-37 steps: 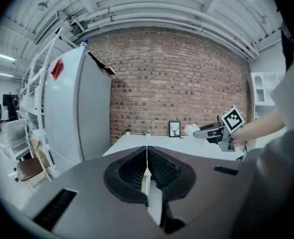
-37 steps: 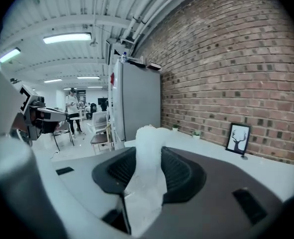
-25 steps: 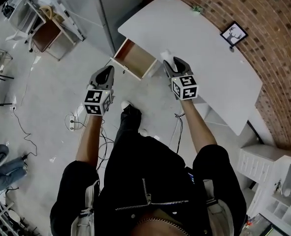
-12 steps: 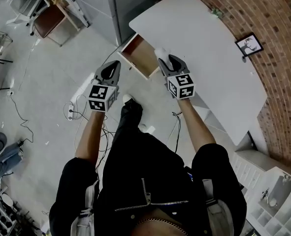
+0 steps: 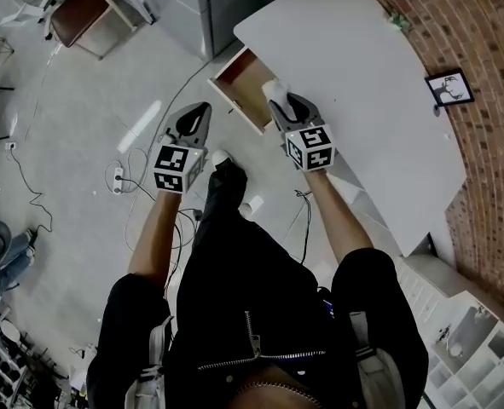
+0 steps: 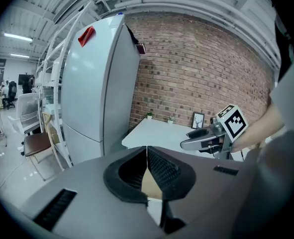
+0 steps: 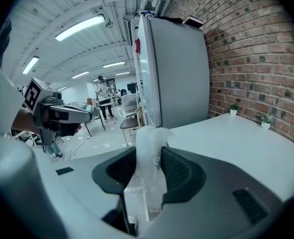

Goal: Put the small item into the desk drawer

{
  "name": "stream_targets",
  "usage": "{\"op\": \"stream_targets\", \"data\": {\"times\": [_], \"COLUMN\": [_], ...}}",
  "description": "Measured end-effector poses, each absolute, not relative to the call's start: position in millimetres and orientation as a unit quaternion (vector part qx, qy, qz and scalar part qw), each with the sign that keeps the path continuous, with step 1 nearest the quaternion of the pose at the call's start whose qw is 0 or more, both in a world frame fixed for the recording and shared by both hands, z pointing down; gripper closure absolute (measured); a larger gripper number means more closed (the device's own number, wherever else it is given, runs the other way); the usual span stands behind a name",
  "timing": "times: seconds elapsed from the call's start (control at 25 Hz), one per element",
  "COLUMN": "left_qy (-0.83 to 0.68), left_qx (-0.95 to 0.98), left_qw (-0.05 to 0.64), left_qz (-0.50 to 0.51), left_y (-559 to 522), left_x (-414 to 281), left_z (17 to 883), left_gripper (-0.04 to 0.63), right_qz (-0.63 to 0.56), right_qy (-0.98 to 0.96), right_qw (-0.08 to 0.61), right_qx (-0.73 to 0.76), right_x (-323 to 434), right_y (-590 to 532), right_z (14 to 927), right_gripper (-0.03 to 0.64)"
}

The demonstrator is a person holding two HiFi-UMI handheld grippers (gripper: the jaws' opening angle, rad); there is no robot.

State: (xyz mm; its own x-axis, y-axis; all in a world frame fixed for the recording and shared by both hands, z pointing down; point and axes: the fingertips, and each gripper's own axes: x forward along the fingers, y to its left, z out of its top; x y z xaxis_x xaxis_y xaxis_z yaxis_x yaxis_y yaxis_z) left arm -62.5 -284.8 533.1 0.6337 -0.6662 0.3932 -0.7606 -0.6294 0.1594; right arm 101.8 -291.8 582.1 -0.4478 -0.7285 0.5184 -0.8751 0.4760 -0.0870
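Observation:
In the head view the white desk [image 5: 362, 75] has its wooden drawer [image 5: 245, 82] pulled open at the near left corner. My right gripper [image 5: 277, 99] hovers just right of the drawer's front, shut on the small item [image 5: 272, 87], a crumpled clear plastic piece. The right gripper view shows that small item [image 7: 147, 148] pinched between the pads and sticking out past the right gripper [image 7: 149, 158]. My left gripper [image 5: 199, 113] hangs over the floor left of the drawer. The left gripper [image 6: 147, 158] has its pads together with nothing between them.
A tall grey fridge [image 6: 97, 83] stands left of the desk against the brick wall. A framed picture [image 5: 449, 88] and small plants [image 5: 396, 20] sit at the desk's far edge. Cables and a power strip [image 5: 118, 180] lie on the floor; a chair [image 5: 72, 15] stands far left.
Both grippers have moved closer to the open drawer, the right one now beside its front edge. The hold on the small item is unchanged.

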Motion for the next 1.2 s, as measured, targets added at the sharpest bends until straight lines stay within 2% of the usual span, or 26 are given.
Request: {"op": "stream_targets", "data": {"times": [0.52, 1.2], "left_qy": [-0.392, -0.384], "left_qx": [0.877, 0.866], "left_qw": [0.219, 0.266], "left_qz": [0.173, 0.181], "left_y": [-298, -319], "left_x": [-74, -71], "left_z": [607, 691], "left_gripper": [0.574, 0.574], "right_qz": [0.218, 0.264], "right_qy": [-0.824, -0.806], "right_qw": [0.256, 0.306], "right_qx": [0.456, 0.431], "right_x": [74, 70], "right_y": [-306, -331], "right_z": [664, 765], "right_gripper": [0.457, 0.457]}}
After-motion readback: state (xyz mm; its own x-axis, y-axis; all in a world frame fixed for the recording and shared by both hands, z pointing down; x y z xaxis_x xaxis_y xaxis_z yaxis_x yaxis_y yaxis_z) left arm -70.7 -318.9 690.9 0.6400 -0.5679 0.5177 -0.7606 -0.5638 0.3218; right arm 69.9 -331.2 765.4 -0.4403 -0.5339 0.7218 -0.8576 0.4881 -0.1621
